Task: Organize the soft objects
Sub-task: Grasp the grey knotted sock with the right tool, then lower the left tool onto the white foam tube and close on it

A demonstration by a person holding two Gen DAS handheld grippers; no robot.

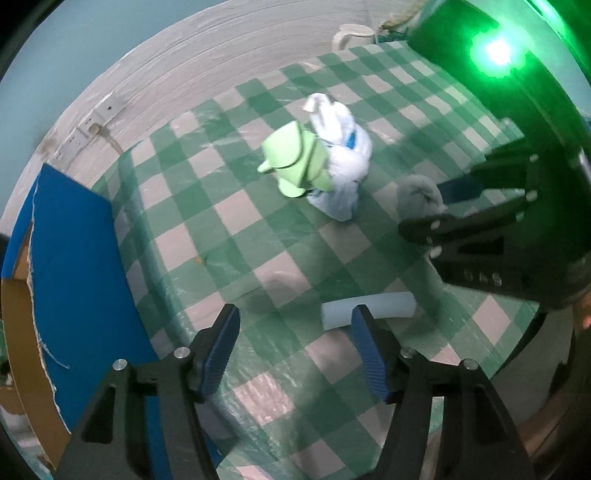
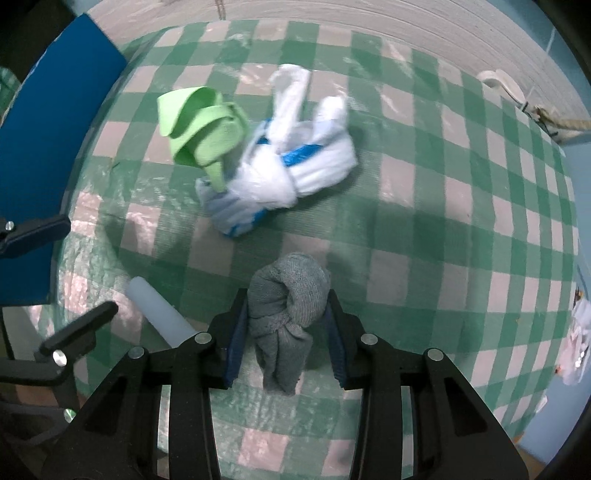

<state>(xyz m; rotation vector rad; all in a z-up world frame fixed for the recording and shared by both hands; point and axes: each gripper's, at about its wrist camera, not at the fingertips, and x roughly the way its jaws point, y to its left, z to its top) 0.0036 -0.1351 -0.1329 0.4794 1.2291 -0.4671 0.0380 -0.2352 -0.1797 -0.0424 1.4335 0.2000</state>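
Observation:
In the right wrist view my right gripper [image 2: 288, 301] is shut on a grey rolled sock [image 2: 288, 288], its blue pads pressing both sides just above the green checked tablecloth [image 2: 424, 221]. Beyond it lie a light green fabric piece [image 2: 199, 129] and a knotted white and blue bundle [image 2: 280, 173], touching each other. In the left wrist view my left gripper [image 1: 295, 328] hangs open over the cloth with nothing between its fingers. A pale blue tube [image 1: 384, 304] lies just behind its right finger. The grey sock [image 1: 419, 197] and right gripper [image 1: 424, 210] show at the right.
A blue-lined cardboard box [image 1: 74, 258] stands at the table's left edge, close to my left gripper [image 2: 88, 264]. A white jug [image 1: 351, 35] sits at the far side by the wall. Something white [image 2: 576, 350] lies off the table's right edge.

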